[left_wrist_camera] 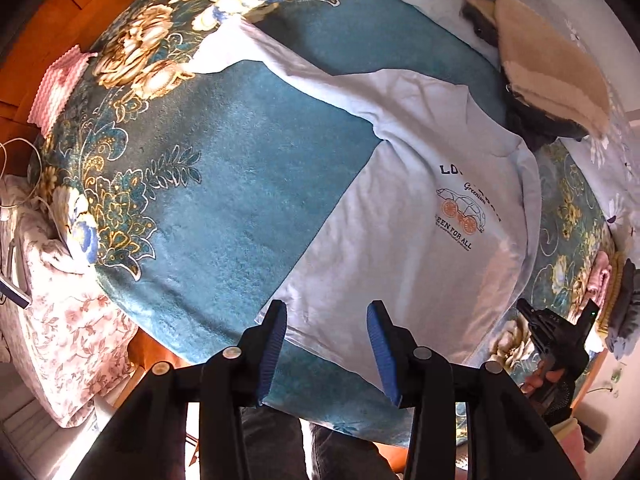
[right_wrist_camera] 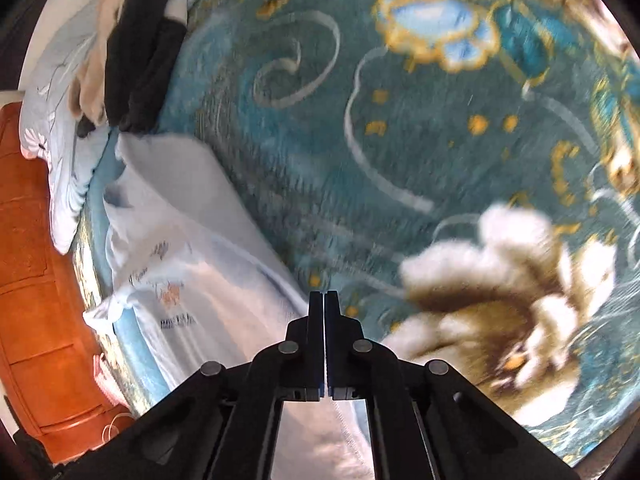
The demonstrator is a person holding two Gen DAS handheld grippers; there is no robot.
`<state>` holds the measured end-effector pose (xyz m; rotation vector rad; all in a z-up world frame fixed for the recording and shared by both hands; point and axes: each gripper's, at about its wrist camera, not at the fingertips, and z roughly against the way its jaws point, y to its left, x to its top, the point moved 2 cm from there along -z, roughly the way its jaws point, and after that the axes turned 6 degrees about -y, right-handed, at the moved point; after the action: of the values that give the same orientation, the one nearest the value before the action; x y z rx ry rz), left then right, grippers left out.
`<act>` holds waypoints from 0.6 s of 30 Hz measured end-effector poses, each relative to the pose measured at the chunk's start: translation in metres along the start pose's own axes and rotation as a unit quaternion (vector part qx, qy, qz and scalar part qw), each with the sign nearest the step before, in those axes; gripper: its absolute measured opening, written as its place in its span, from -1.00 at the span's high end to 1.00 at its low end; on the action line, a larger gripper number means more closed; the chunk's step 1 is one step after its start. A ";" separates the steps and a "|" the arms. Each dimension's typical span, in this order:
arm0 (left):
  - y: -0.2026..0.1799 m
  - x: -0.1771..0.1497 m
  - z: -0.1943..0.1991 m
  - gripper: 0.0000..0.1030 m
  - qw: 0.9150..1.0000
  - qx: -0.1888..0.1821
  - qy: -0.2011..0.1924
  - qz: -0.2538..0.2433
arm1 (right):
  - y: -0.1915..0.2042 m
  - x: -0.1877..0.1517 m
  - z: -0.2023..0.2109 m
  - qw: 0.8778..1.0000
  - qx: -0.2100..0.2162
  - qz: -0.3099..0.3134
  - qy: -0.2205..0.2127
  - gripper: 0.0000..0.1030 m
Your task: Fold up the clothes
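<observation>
The pale blue sweatshirt (left_wrist_camera: pixel 404 216) is being laid flat on the teal blanket (left_wrist_camera: pixel 224 184). The left gripper (left_wrist_camera: pixel 327 316) is being held released above its near hem. The right gripper (right_wrist_camera: pixel 323 300) is being kept clenched, apparently empty, at the shirt's right edge; a taut, even pull is probably needed.

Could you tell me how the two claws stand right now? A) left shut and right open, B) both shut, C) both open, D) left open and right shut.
D: the left claw has its blue pads spread wide above the shirt hem, while the right claw has its fingers pressed together at the shirt's edge.
</observation>
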<state>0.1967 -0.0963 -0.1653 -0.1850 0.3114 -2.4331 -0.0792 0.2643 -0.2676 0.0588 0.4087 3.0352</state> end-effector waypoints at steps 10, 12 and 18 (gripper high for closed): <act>0.002 -0.010 -0.008 0.11 1.000 0.004 0.017 -0.005 | 0.001 0.085 0.052 0.997 0.029 0.039 -0.056 0.99; 0.003 -0.010 -0.010 0.11 1.000 0.004 0.021 -0.002 | 0.012 0.074 0.043 0.997 0.039 0.054 -0.037 0.98; -0.003 -0.008 -0.006 0.05 1.000 0.004 0.019 -0.023 | 0.022 0.003 0.004 0.995 0.060 0.074 0.030 0.78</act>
<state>0.2002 -0.0882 -0.1705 -0.1430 0.3166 -2.4847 -0.0840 0.2447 -0.2578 0.0060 0.6190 3.1603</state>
